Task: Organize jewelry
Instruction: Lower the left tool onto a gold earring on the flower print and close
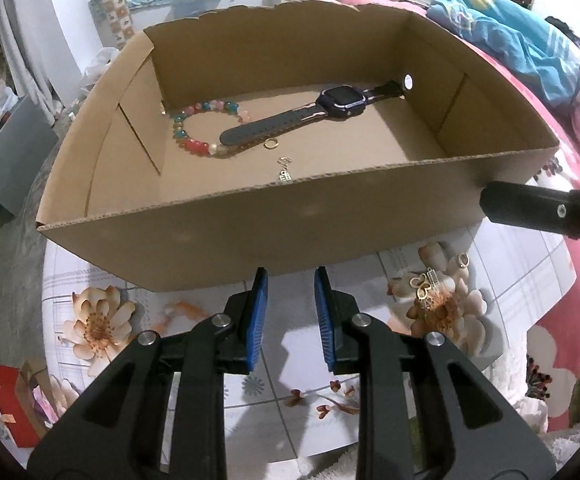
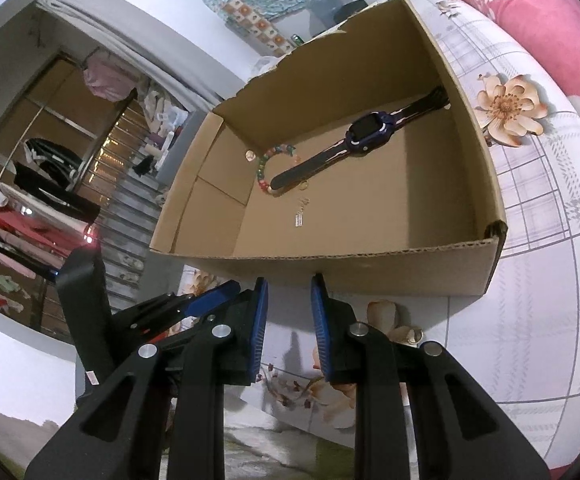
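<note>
An open cardboard box (image 1: 250, 220) stands on the flowered tablecloth. Inside lie a dark smartwatch (image 1: 321, 110), a coloured bead bracelet (image 1: 194, 136), a small gold ring (image 1: 270, 143) and a small earring (image 1: 285, 170). The right wrist view shows the same box (image 2: 369, 272), watch (image 2: 363, 134), bracelet (image 2: 266, 168) and earring (image 2: 300, 216). Gold earrings (image 1: 425, 284) lie on the cloth outside the box, at the right. My left gripper (image 1: 290, 312) is open and empty just in front of the box. My right gripper (image 2: 289, 316) is open and empty at the box's near wall.
The other gripper's black body (image 1: 545, 210) shows at the right of the box. A pink floral blanket (image 2: 529, 12) and a blue blanket (image 1: 509, 28) lie behind. A red gift bag (image 1: 6, 400) sits at the lower left. The table edge drops off at the left.
</note>
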`<control>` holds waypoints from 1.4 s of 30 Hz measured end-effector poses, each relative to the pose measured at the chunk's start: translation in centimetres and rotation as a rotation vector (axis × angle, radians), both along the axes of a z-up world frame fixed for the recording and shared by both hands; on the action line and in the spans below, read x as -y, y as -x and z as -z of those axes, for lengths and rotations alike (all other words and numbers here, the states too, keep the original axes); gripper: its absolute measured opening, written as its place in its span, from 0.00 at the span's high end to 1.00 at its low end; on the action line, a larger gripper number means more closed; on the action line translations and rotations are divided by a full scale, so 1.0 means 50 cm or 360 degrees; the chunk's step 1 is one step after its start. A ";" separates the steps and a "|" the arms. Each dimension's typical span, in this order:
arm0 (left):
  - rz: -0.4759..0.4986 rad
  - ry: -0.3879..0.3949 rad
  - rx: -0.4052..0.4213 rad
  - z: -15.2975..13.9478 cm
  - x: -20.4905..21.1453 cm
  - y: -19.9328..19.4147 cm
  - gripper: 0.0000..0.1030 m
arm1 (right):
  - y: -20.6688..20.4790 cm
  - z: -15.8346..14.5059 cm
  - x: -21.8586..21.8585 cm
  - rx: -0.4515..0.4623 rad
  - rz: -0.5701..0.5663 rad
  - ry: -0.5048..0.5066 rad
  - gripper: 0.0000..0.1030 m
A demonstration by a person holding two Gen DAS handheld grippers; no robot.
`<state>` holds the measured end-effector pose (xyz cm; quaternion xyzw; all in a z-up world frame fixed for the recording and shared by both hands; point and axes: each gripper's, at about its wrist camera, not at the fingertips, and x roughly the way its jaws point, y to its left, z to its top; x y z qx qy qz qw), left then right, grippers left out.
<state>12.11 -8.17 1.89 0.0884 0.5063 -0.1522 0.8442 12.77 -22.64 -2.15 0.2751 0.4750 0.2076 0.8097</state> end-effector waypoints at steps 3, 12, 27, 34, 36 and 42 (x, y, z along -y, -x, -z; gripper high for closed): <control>-0.0018 0.0008 0.0010 -0.002 -0.003 -0.006 0.78 | 0.000 0.002 0.002 -0.0004 0.0002 0.0000 0.78; -0.0056 0.0109 0.0118 -0.016 -0.032 -0.013 0.78 | 0.002 -0.012 0.002 0.0093 0.0027 -0.0020 0.78; 0.0526 0.0323 0.0009 0.053 0.050 0.147 0.78 | 0.171 0.050 -0.010 0.0106 0.0031 0.0446 0.78; 0.0709 0.0279 -0.0030 0.070 0.119 0.159 0.79 | 0.191 0.081 -0.036 0.0104 0.0018 0.0496 0.78; 0.0709 0.0260 -0.0035 0.075 0.125 0.153 0.84 | 0.189 0.084 -0.036 0.0101 0.0014 0.0477 0.78; 0.0671 0.0173 -0.0002 0.078 0.129 0.134 0.85 | 0.186 0.089 -0.025 0.0110 0.0017 0.0451 0.78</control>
